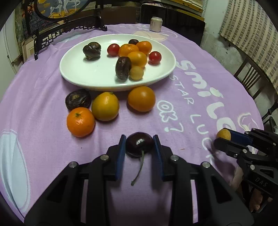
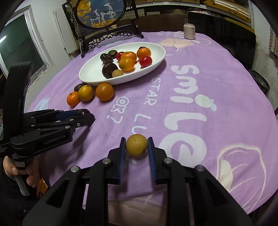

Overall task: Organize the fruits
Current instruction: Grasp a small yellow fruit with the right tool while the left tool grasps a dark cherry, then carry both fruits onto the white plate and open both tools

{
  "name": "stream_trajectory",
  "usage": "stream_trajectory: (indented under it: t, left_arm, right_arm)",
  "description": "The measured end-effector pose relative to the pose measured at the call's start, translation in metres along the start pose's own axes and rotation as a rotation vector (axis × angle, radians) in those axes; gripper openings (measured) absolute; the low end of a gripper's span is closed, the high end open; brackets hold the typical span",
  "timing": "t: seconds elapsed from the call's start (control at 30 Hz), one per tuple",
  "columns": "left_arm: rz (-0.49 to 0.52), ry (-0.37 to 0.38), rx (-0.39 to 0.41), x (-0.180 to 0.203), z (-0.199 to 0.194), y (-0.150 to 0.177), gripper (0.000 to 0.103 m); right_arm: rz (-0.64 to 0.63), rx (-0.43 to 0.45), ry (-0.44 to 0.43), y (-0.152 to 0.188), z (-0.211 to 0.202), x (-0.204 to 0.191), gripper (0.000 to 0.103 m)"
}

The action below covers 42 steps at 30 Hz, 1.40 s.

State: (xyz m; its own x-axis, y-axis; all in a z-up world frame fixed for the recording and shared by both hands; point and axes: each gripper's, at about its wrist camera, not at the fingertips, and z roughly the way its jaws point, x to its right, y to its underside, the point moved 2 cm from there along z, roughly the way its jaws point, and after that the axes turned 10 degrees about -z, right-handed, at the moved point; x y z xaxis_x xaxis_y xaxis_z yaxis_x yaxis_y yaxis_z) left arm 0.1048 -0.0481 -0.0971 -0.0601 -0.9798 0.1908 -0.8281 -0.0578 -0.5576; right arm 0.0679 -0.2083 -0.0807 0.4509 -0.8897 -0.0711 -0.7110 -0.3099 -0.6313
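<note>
My left gripper [image 1: 139, 139] is shut on a dark cherry [image 1: 139, 144] with a green stem, low over the purple cloth. My right gripper [image 2: 136, 144] is shut on a small yellow-brown round fruit [image 2: 136, 145]; it also shows in the left wrist view [image 1: 223, 134]. A white oval plate [image 1: 97, 76] holds several fruits: oranges, red tomatoes, dark water chestnuts and a small yellow fruit. Three oranges [image 1: 106, 106] and a dark water chestnut [image 1: 78, 99] lie on the cloth in front of the plate.
A purple printed cloth [image 2: 191, 97] covers the round table. A can [image 1: 156, 24] stands at the far edge. A framed deer screen on a dark carved stand [image 2: 100, 15] sits behind the plate. A wooden chair [image 1: 250, 78] stands at the right.
</note>
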Motion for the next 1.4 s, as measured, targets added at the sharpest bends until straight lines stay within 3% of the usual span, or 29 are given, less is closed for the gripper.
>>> stream_trajectory:
  t: [0.27, 0.47, 0.57, 0.7, 0.8, 0.93, 1.23, 1.3, 1.33, 1.4]
  left_arm:
    - [-0.012, 0.032, 0.01, -0.005, -0.011, 0.001, 0.031]
    - [-0.043, 0.069, 0.076, -0.022, -0.041, -0.009, 0.031]
    - [-0.057, 0.066, 0.107, -0.035, -0.053, -0.022, 0.031]
    - [-0.067, 0.061, 0.153, -0.049, -0.061, -0.068, 0.031]
    - [-0.078, 0.035, 0.161, -0.057, -0.046, -0.115, 0.031]
    - [-0.115, -0.019, 0.137, -0.067, -0.008, -0.168, 0.032]
    - [-0.179, 0.017, 0.104, -0.088, 0.025, -0.177, 0.032]
    - [-0.185, 0.017, 0.094, -0.091, 0.027, -0.178, 0.037]
    - [-0.187, 0.02, 0.094, -0.092, 0.026, -0.177, 0.048]
    - [-0.188, 0.012, 0.117, -0.094, 0.021, -0.176, 0.055]
  right_arm:
    - [-0.016, -0.02, -0.002, -0.005, 0.006, -0.006, 0.025]
    - [-0.082, 0.017, -0.007, -0.034, 0.0, -0.023, 0.025]
    - [-0.11, 0.035, -0.019, -0.057, 0.003, -0.03, 0.025]
    - [-0.14, 0.063, -0.013, -0.099, 0.011, -0.036, 0.025]
    - [-0.142, 0.075, -0.026, -0.136, 0.028, -0.037, 0.025]
    - [-0.156, 0.09, 0.054, -0.176, 0.055, -0.036, 0.025]
    - [-0.141, 0.053, 0.056, -0.196, 0.1, -0.023, 0.025]
    - [-0.115, 0.06, 0.056, -0.197, 0.104, -0.019, 0.039]
    - [-0.104, 0.074, 0.066, -0.196, 0.102, -0.017, 0.054]
    - [-0.103, 0.095, 0.092, -0.193, 0.097, -0.015, 0.055]
